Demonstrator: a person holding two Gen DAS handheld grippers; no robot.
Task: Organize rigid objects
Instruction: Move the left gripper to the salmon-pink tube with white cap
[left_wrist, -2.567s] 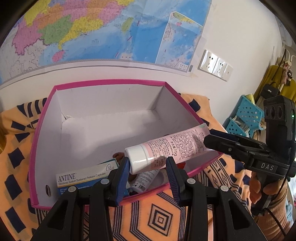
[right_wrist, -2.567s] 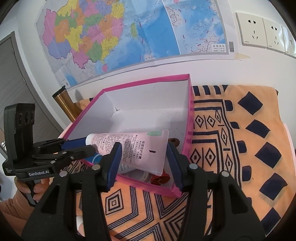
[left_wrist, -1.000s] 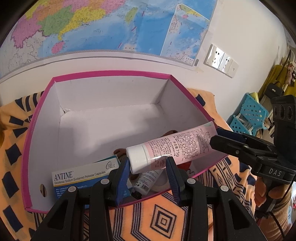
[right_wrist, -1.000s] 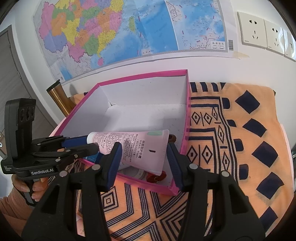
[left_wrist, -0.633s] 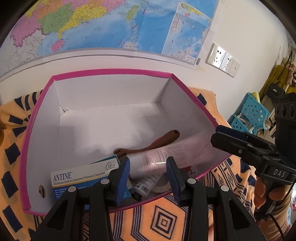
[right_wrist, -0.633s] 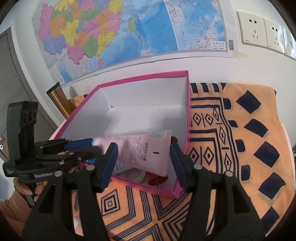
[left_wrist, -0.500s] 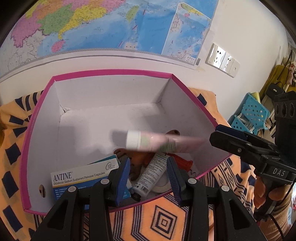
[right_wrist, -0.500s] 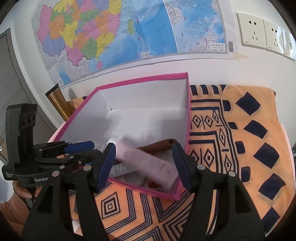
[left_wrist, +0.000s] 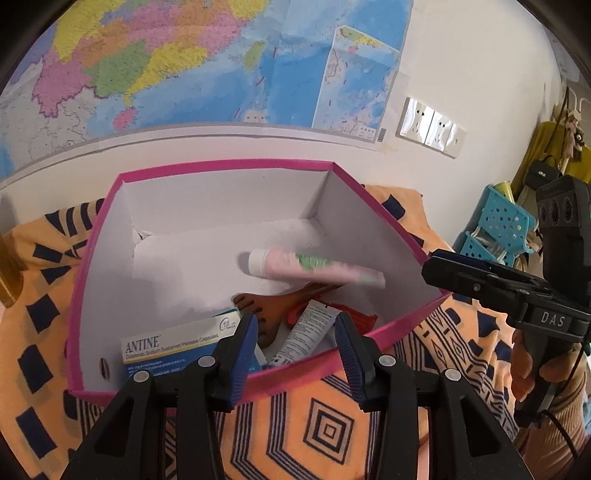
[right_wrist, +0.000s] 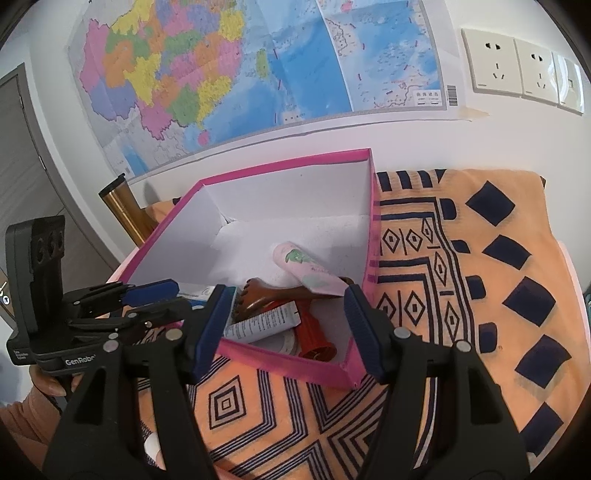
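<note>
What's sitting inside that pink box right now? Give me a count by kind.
Tubes: 2, the pink tube and the white tube
Medicine cartons: 1, the ANTINE carton
Wooden-handled tools: 1, the brown comb-like tool
Red items: 1, the red cylinder
Tape rolls: 1, a partly hidden roll
Total: 6 visible in the pink box

Light: bright, even daylight; the white wall (left_wrist: 461, 66) shows no glare.
Shadows: soft ones inside the box (left_wrist: 207, 266), darkest along its left wall.
Blur: the pink tube (left_wrist: 314, 266) is smeared in the left view (sharper in the right (right_wrist: 314, 271)).
Distortion: strong fisheye; the map (right_wrist: 258, 66) bows, corners go black.
Focus: near fingers (left_wrist: 240, 360) sharp.
</note>
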